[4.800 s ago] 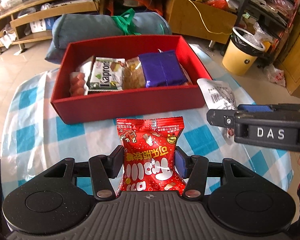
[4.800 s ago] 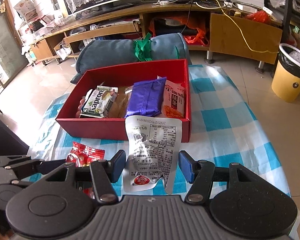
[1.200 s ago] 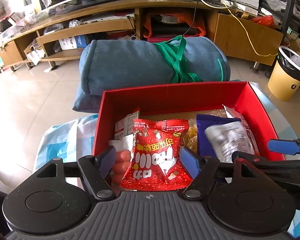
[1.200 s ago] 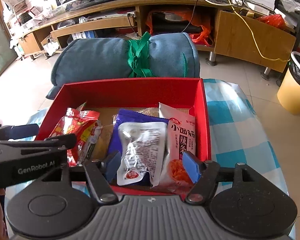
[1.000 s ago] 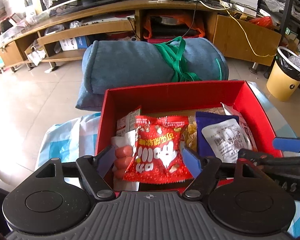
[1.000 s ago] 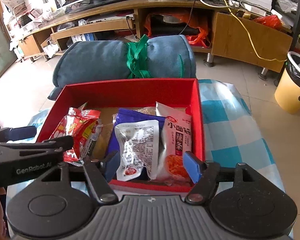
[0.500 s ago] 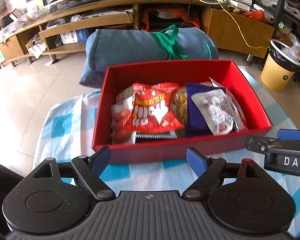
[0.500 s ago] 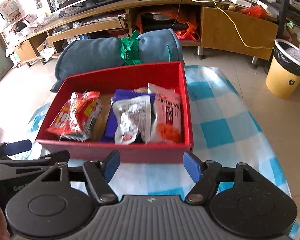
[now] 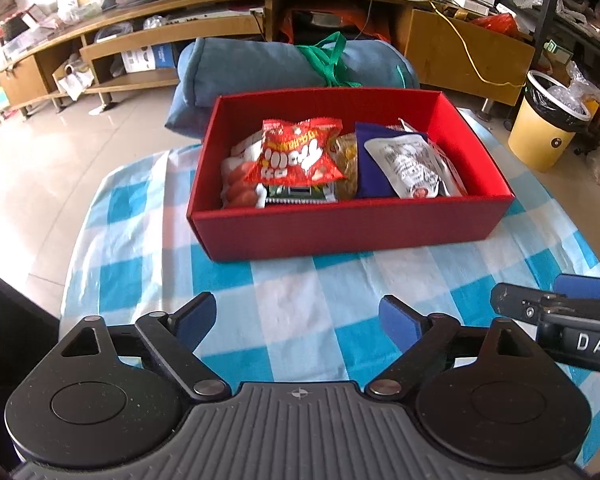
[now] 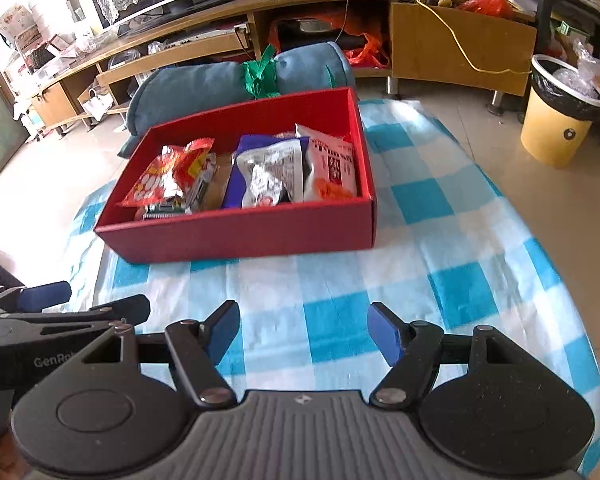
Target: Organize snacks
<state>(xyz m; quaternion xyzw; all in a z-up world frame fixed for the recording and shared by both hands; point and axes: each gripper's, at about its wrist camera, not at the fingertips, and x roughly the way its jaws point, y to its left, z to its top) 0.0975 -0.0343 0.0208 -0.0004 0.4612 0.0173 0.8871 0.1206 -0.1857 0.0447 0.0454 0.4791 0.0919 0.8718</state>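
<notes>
Jaws of left gripper (image 9: 298, 318), just widened, and right gripper (image 10: 304, 330) both gape empty over the checked table (image 9: 300, 296), red snack box (image 9: 348, 224) beyond them.

one red box (image 9: 352, 228), two grippers (image 9: 296, 320)

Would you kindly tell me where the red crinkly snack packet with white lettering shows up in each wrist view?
Left wrist view: red crinkly snack packet lies upper centre, in the left half of the red cardboard box.
Right wrist view: the packet lies upper left, at the box's left end.
Shared landmark: rolled blue bundle tied with green strap behind the box.
</notes>
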